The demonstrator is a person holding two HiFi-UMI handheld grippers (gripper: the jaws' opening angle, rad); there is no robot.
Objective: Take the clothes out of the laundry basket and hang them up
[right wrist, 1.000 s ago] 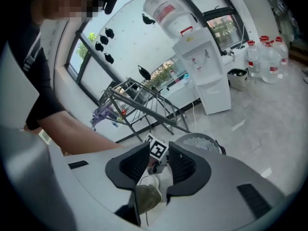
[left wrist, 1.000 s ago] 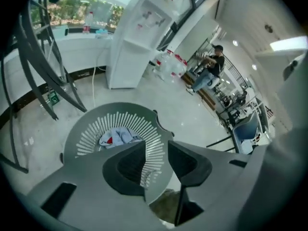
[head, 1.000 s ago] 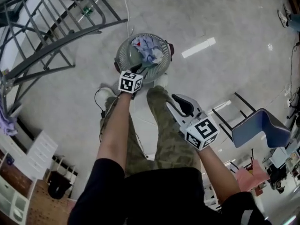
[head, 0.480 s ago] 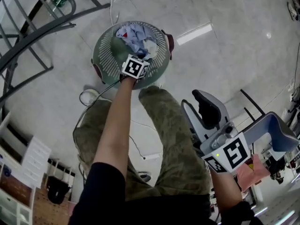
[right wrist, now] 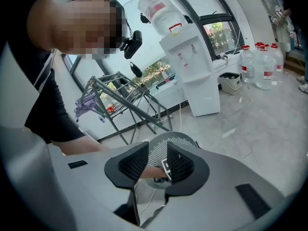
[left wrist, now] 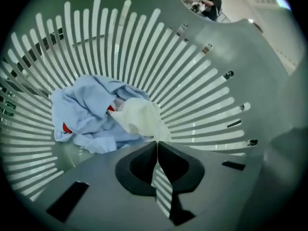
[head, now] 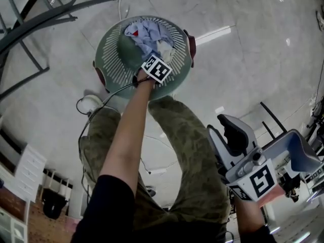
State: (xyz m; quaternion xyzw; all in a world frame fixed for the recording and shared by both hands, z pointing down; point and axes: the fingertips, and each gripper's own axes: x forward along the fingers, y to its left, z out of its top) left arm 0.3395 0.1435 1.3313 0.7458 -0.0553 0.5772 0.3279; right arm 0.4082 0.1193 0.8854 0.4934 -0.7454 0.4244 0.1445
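In the green slatted plastic laundry basket (left wrist: 202,76), your left tool (left wrist: 156,146) has just closed, seemingly pinching the cream cloth (left wrist: 139,119); your right tool (right wrist: 157,159), just widened, gapes empty.

Looks like an office or lab space with a laundry setup dropped in, not a home. Glossy pale floor (head: 243,70), water dispenser (right wrist: 192,71) with spare jugs (right wrist: 257,66) beside it, big dark-framed windows (right wrist: 211,28), blue chair (head: 293,146). Domestic kit: metal drying rack (right wrist: 130,105), green laundry basket (head: 109,59).
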